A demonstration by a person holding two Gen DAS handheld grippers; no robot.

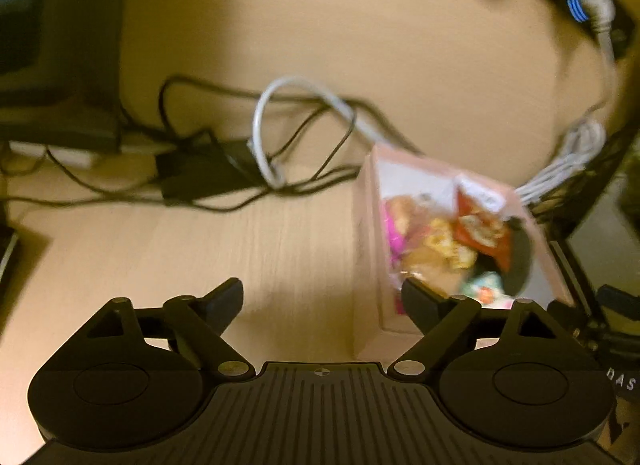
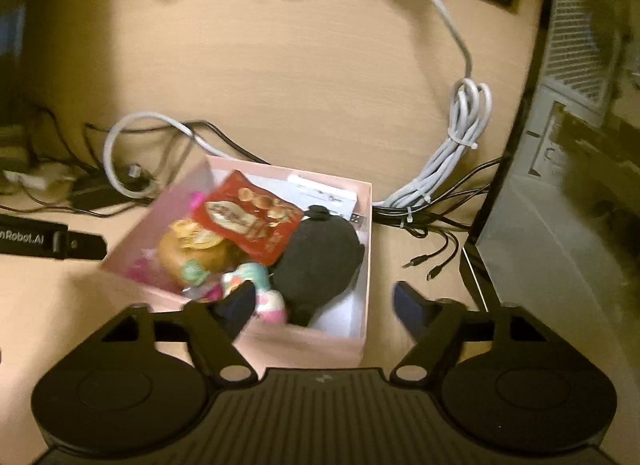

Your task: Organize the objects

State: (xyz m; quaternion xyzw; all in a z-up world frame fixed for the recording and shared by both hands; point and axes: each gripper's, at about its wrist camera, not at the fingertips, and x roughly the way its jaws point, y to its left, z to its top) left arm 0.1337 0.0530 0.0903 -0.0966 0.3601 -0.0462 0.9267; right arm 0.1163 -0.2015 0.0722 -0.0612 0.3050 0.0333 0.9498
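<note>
- The right gripper [image 2: 324, 303] is wide open and holds nothing. Its left finger sits over the near edge of the pink box [image 2: 362, 265].
- The left gripper [image 1: 322, 301] is wide open too, with nothing in it. The pink box [image 1: 366, 249] is just to its right.
- The box stands on the light wood surface [image 2: 280, 65]. Inside are a red snack bag [image 2: 248, 221], a round black thing [image 2: 320, 261], a golden bun-like packet [image 2: 192, 249] and a small pink and green toy [image 2: 260, 285].
- The writing on the red bag is too blurry to read.
- A black strap [image 2: 48, 241] left of the box shows "nRobot.AI".
- A tied grey cable [image 2: 456, 145] lies behind the box.
</note>
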